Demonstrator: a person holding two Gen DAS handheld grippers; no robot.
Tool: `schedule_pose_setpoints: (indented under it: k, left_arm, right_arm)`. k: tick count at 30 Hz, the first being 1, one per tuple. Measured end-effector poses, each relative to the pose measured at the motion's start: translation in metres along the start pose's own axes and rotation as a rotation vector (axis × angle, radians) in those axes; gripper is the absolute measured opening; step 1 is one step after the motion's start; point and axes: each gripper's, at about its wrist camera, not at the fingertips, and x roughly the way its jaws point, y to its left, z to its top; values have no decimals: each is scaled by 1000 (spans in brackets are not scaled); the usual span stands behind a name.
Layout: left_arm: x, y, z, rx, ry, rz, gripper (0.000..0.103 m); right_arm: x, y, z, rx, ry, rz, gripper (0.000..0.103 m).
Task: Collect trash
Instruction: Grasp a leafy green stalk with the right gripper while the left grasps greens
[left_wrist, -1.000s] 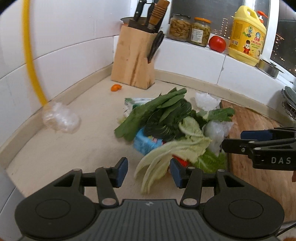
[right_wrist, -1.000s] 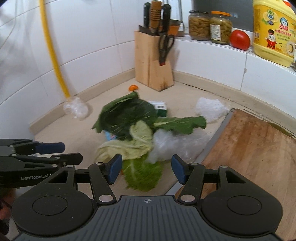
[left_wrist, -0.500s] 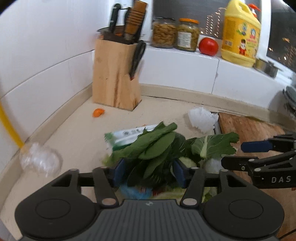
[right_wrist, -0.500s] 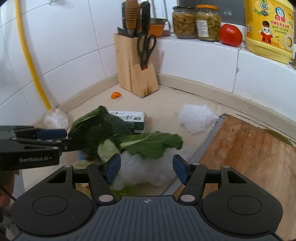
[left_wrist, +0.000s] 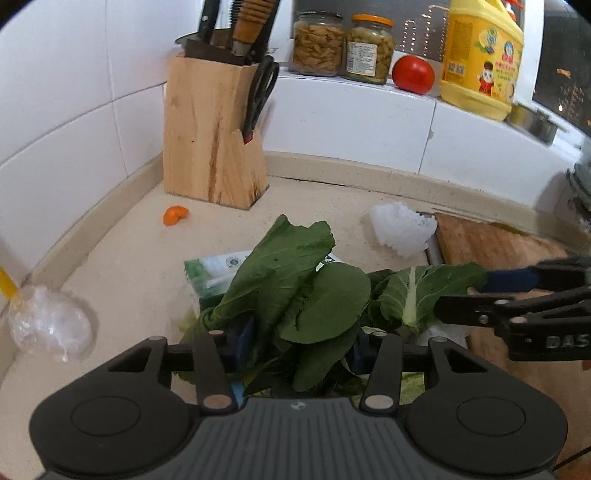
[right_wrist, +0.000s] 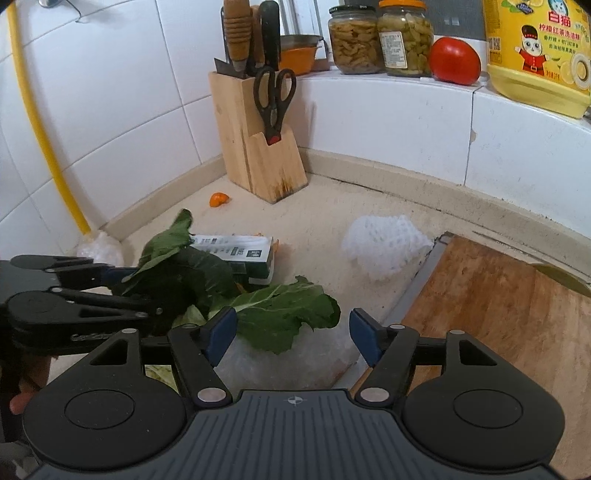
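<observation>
The left claw (left_wrist: 295, 345) sits low in the centre of the left wrist view with its jaws closing around a bunch of dark leafy greens (left_wrist: 291, 291); the leaves stand between the blue pads, but whether the pads already press on them cannot be told, since the foliage hides the contact. The right claw (right_wrist: 291, 334) stands open at the bottom centre of the right wrist view, with a loose pale-ribbed leaf (right_wrist: 284, 314) and some clear plastic film (right_wrist: 291, 362) lying between and just beyond its pads, nothing held. The main risk, as I judge it, is that the left claw pinches only the top leaves and the pile falls apart when lifted, scattering scraps; the green-and-white carton (right_wrist: 236, 254) tucked under the greens may be dragged along or left behind. The two claws are close together, so they could knock each other. A white foam net (right_wrist: 384, 243), an orange scrap (right_wrist: 218, 199) and a wad of plastic (left_wrist: 48, 326) lie well apart and could be missed. The bench (right_wrist: 325, 206) is pale speckled stone in a tiled corner, with a wooden cutting board (right_wrist: 498, 306) at right, a knife block (right_wrist: 255, 133) at the back, and jars (right_wrist: 380, 37), a tomato (right_wrist: 455, 61) and a yellow detergent bottle (right_wrist: 539, 51) on the ledge.
</observation>
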Motion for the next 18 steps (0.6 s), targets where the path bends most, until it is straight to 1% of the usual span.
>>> schedule_pose_setpoints:
  k: [2, 3, 4, 6, 8, 10, 11, 13, 14, 15, 16, 18]
  left_arm:
    - [-9, 3, -4, -14, 2, -11, 41]
    - [-16, 4, -7, -21, 1, -16, 41]
    - [-22, 6, -10, -30, 0, -24, 41]
    - [-36, 10, -16, -44, 2, -44, 41]
    - [-42, 12, -21, -35, 0, -48, 42]
    - [-39, 13, -22, -27, 4, -21, 43]
    - [-37, 14, -22, -35, 2, -1, 43]
    - [-35, 18, -22, -53, -13, -5, 48]
    - [-35, 20, -22, -63, -23, -15, 54]
    - [-33, 21, -22, -67, -27, -25, 58]
    - [-31, 21, -22, -69, -25, -23, 59]
    - [-23, 20, -23, -63, -18, -9, 62]
  right_arm:
    - [1, -1, 0, 7, 13, 13, 59]
    - [0, -1, -1, 11, 16, 19, 51]
    - [-1, -2, 0, 14, 18, 22, 49]
    - [-4, -1, 0, 12, 11, 18, 49]
    - [-7, -1, 1, 13, 3, 16, 50]
    - [-7, -1, 2, 13, -1, 6, 67]
    - [-6, -1, 3, 14, -2, -1, 70]
    - [-1, -2, 5, 28, 6, -3, 71]
    - [1, -3, 8, 46, 10, 8, 72]
    - [3, -6, 10, 74, 12, 26, 78]
    - [5, -8, 13, 94, 15, 44, 85]
    - [15, -8, 17, 114, 32, 65, 86]
